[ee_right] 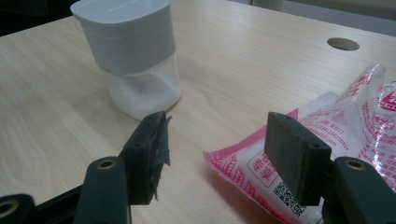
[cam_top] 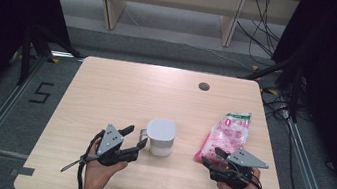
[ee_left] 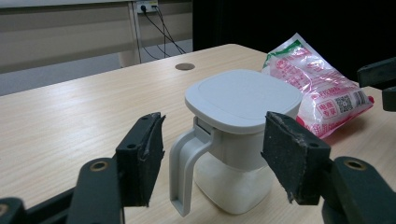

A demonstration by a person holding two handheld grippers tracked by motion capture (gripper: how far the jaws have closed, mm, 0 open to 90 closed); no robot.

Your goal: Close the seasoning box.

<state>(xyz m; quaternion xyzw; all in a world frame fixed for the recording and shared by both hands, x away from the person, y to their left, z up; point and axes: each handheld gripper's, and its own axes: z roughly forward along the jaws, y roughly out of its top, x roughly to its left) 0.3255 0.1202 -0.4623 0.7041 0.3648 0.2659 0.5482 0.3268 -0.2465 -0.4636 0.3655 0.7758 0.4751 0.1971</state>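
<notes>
The lidded container [cam_top: 160, 137] stands upright at lower centre of the desk [cam_top: 122, 87]. The left tongs [cam_top: 132, 138] are spread, its handle just ahead between them, untouched. The right tongs [cam_top: 212, 155] are spread at the pink bag's [cam_top: 228, 133] near end.

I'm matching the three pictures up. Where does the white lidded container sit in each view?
High view: white lidded container at table centre, right of the left gripper.
Left gripper view: centre, handle toward camera.
Right gripper view: upper left.
Shared landmark: pink bag.
</notes>
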